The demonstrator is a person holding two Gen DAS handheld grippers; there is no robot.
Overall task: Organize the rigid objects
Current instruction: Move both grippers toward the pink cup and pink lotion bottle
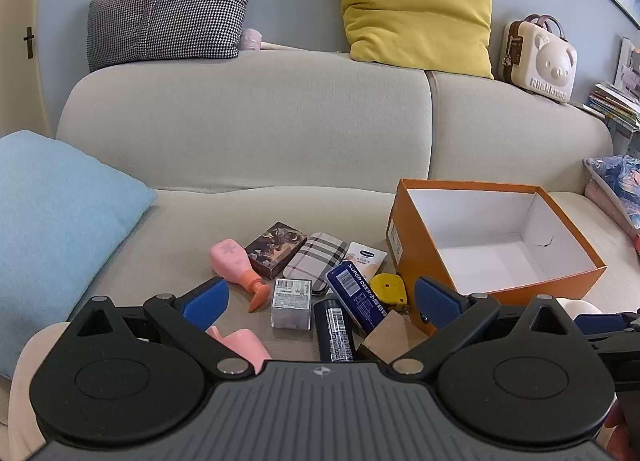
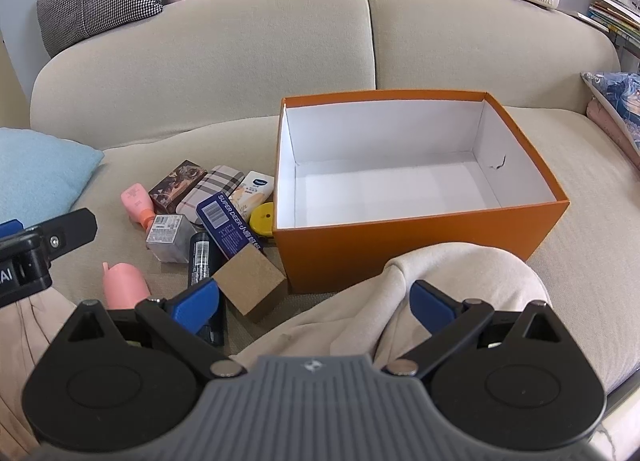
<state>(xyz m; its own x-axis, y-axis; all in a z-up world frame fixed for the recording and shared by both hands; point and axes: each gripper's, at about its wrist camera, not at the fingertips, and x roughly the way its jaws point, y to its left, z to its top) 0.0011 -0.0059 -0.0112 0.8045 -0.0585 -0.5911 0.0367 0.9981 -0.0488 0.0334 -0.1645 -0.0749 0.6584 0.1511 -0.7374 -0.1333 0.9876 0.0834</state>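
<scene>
The left gripper (image 1: 320,297) has its jaws spread wide and holds nothing; the right gripper (image 2: 316,301) is likewise wide apart and bare, hovering over a person's beige-clad knee (image 2: 460,281). The clutter lies on the sofa (image 1: 248,133) seat ahead of the left fingers (image 1: 206,301), between and just beyond them: a clear cube (image 1: 291,303), a black tube (image 1: 334,331), a blue box (image 1: 356,293), a brown block (image 1: 394,335), a yellow tape (image 1: 388,287), a plaid case (image 1: 316,261), a dark box (image 1: 276,247), a pink bottle (image 1: 236,265), and a pink piece (image 1: 240,341) close under the left finger. The orange box (image 1: 496,237), open and with nothing inside, stands ahead and right of the left fingers; from the right gripper it is straight ahead, and the clutter is off to the left. The black tube's long axis runs nearly straight away from the left fingers, so the jaws already straddle its width; the blue box lies slantwise, leaning on it. By my judgement the left hand is the nearer to the pile, the right to the orange box.
</scene>
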